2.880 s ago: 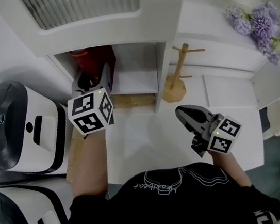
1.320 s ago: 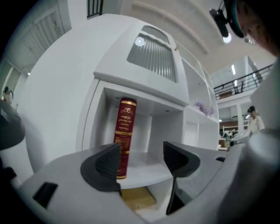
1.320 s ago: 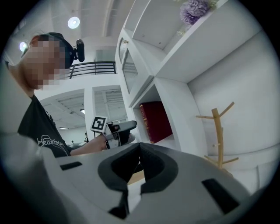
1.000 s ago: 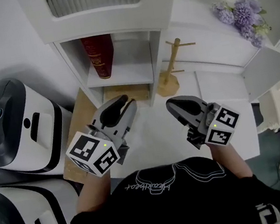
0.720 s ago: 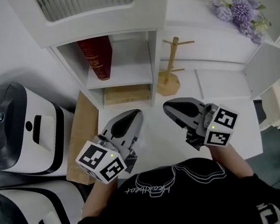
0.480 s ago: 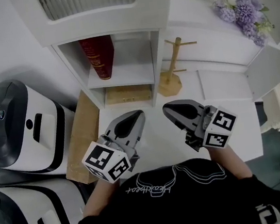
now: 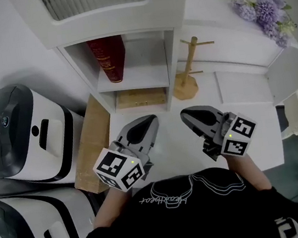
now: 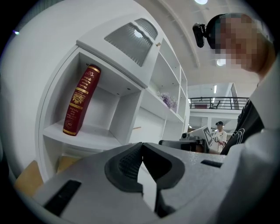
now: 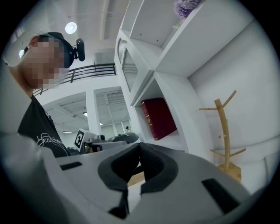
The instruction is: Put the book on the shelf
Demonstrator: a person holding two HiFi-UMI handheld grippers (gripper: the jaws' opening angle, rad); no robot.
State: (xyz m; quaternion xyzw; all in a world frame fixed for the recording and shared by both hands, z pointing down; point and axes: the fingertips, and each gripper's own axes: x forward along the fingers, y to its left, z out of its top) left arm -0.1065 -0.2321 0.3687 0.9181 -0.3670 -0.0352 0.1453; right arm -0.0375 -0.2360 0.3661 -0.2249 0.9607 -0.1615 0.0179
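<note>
In the open compartment of the white shelf unit (image 7: 132, 82), a dark red hardback book with gold lettering on its spine (image 7: 108, 58) stands on end, at the left side of its board, close to the left wall. Neither tool touches it. The rest of that compartment's board is bare white.

In front of the shelf, over the white table (image 7: 246, 101), the person holds both tools low and near the body, tips pointing towards the shelf. The left gripper (image 7: 150, 121), grey with a black-and-white marker cube (image 7: 118, 168) at its back, has its jaws brought fully together, the dark ribbed pads meeting with nothing between them. The right gripper (image 7: 186, 115) sits just beside it, apart from it, and its jaws likewise meet at the tips and hold nothing.

To the right of the shelf a pale wooden peg stand (image 7: 187, 79) stands upright on its round base. A bunch of purple flowers (image 7: 266, 9) lies further back on the right. At the left are two large white-and-black appliances (image 7: 23, 134), and a light wooden board (image 7: 92, 146) lies between them and the table.
</note>
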